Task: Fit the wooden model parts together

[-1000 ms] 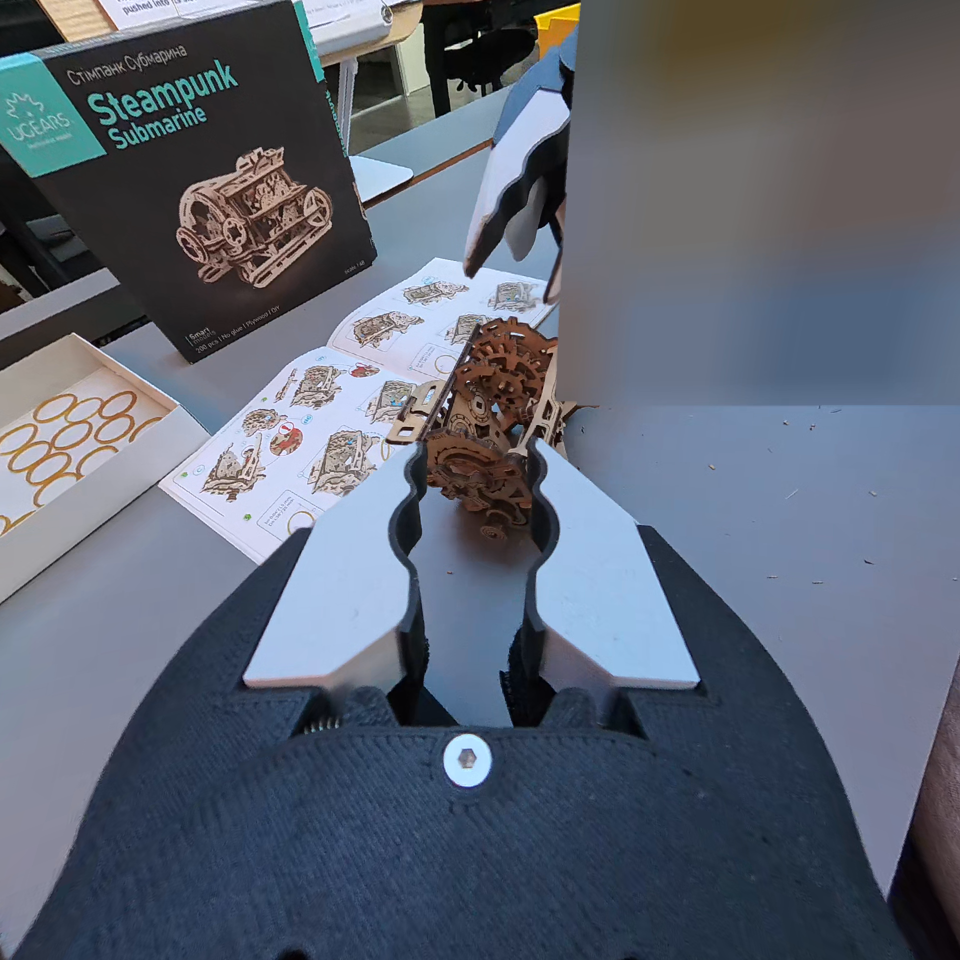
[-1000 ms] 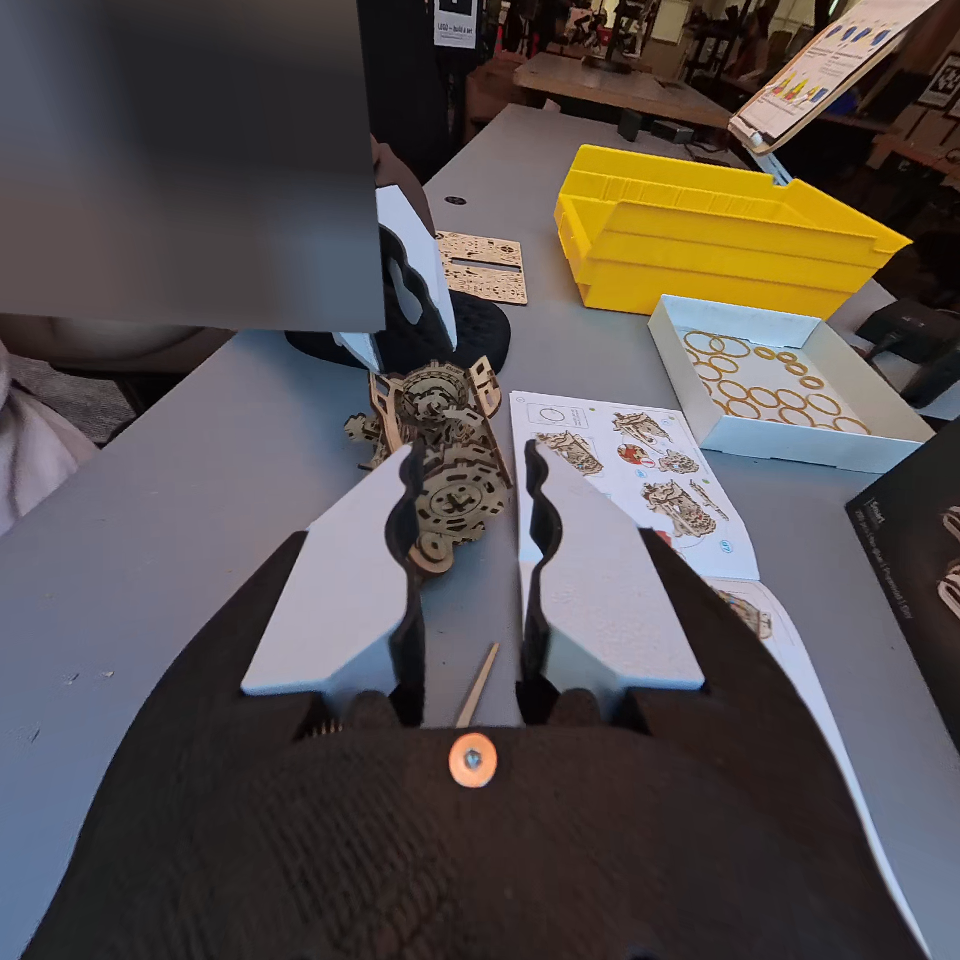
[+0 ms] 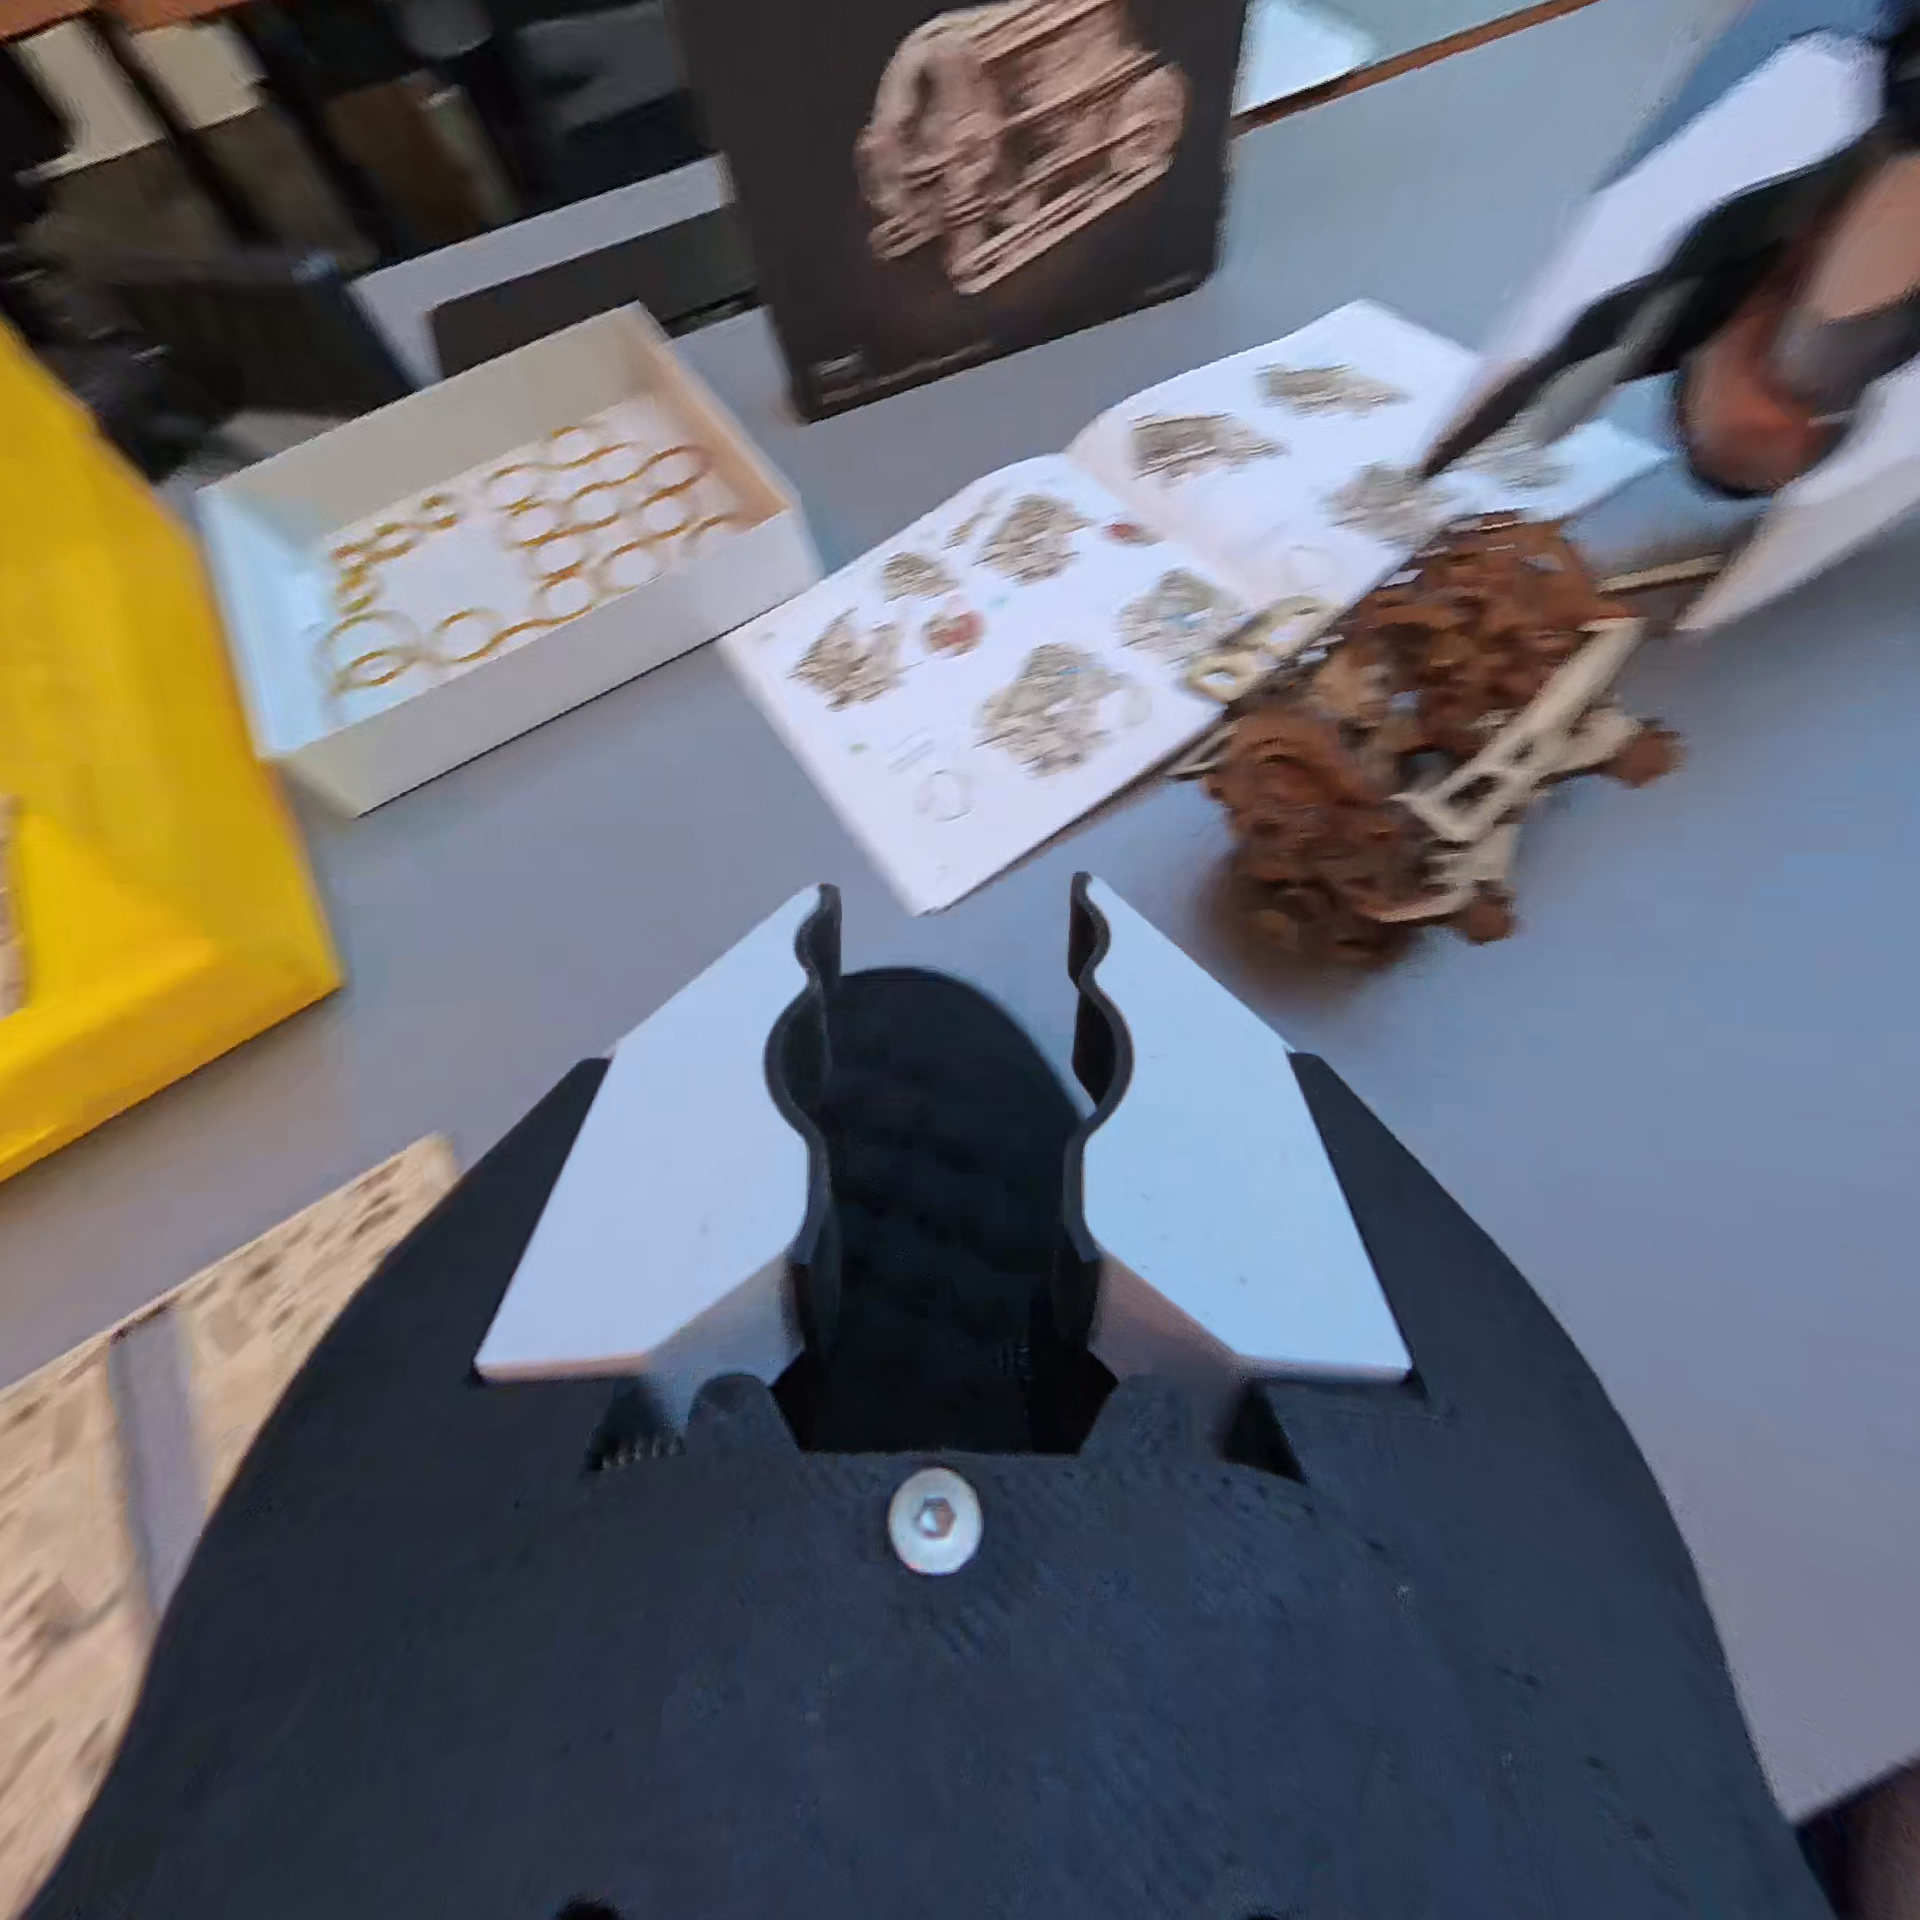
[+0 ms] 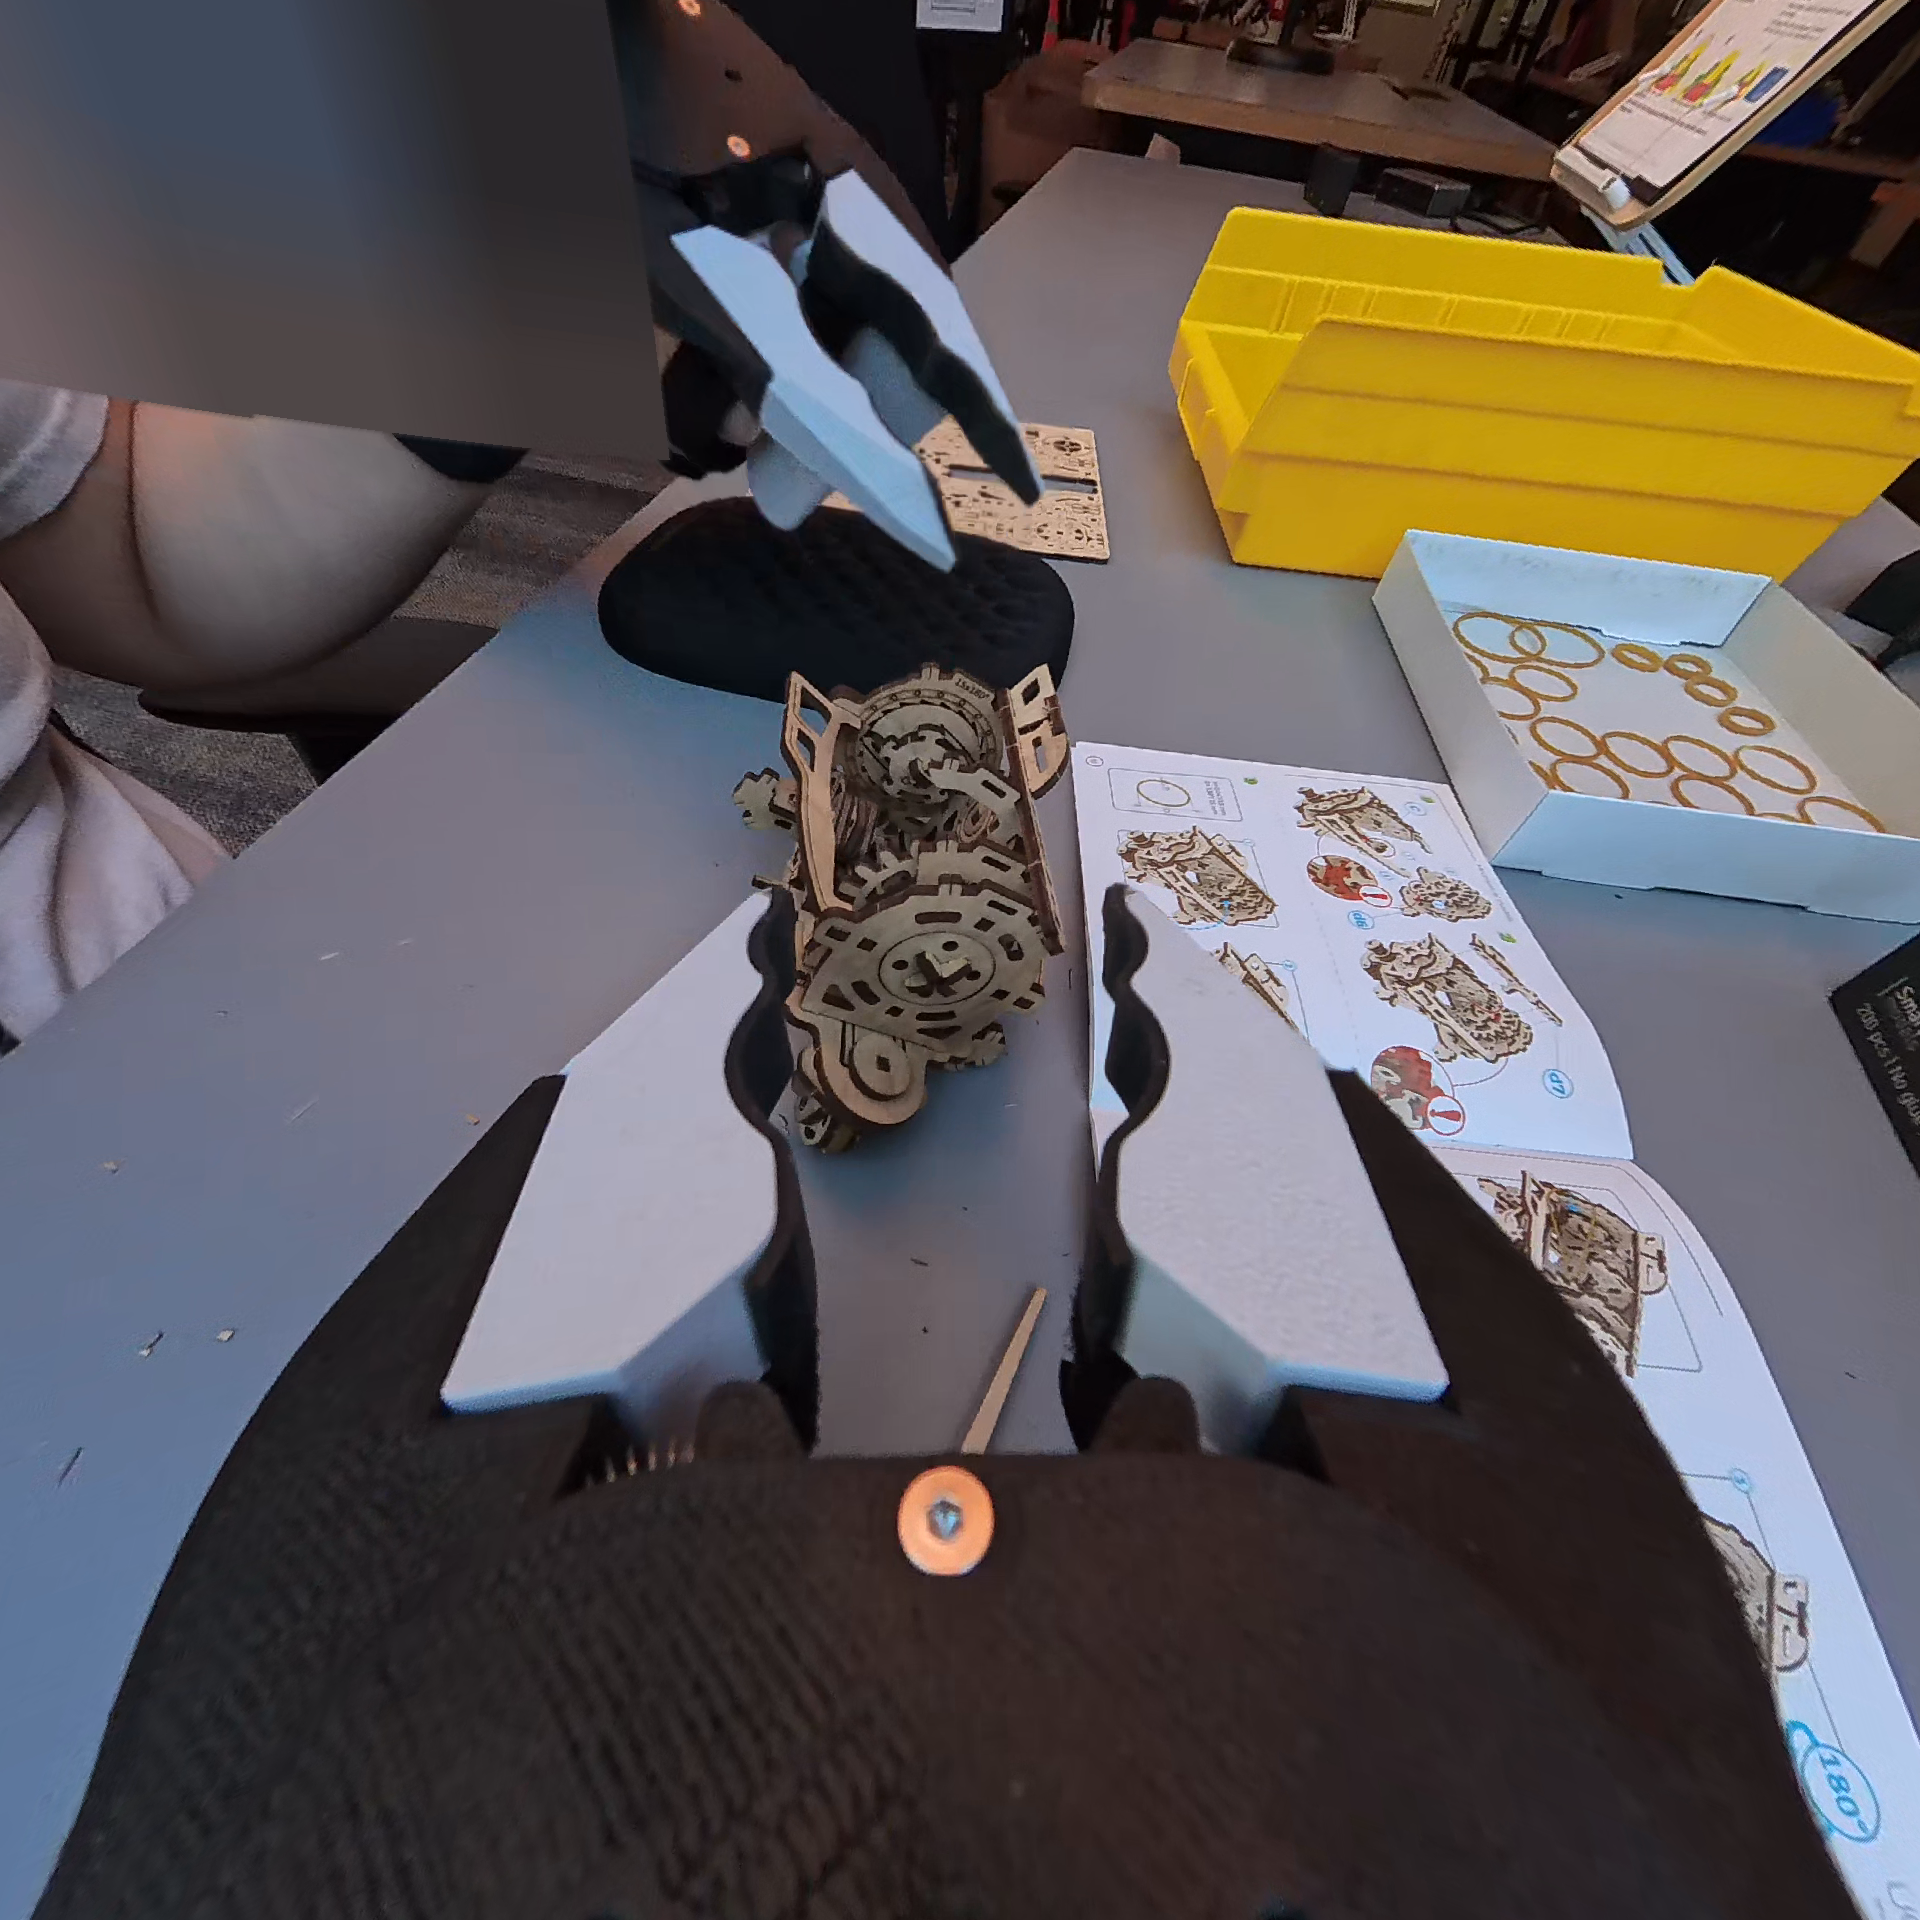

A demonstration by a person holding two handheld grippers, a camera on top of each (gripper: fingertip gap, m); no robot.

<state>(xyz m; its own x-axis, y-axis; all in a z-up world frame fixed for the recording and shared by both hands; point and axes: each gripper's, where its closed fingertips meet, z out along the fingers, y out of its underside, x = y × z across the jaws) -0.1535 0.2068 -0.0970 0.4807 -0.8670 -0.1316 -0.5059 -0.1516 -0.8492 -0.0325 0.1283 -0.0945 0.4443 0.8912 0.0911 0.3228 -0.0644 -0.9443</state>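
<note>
We log the wooden model, a layered plywood gear assembly, standing on the grey table between our right tongs' parted, empty tips. Our left tongs gape empty over a ribbed black pad, model away to their right.

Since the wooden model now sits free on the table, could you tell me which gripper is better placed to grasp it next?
Probably the right gripper: it is open with the wooden model straight ahead at its fingertips. The left gripper is raised and points away.

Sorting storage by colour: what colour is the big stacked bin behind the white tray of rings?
Bright yellow bin, clearest in the right wrist view.
</note>
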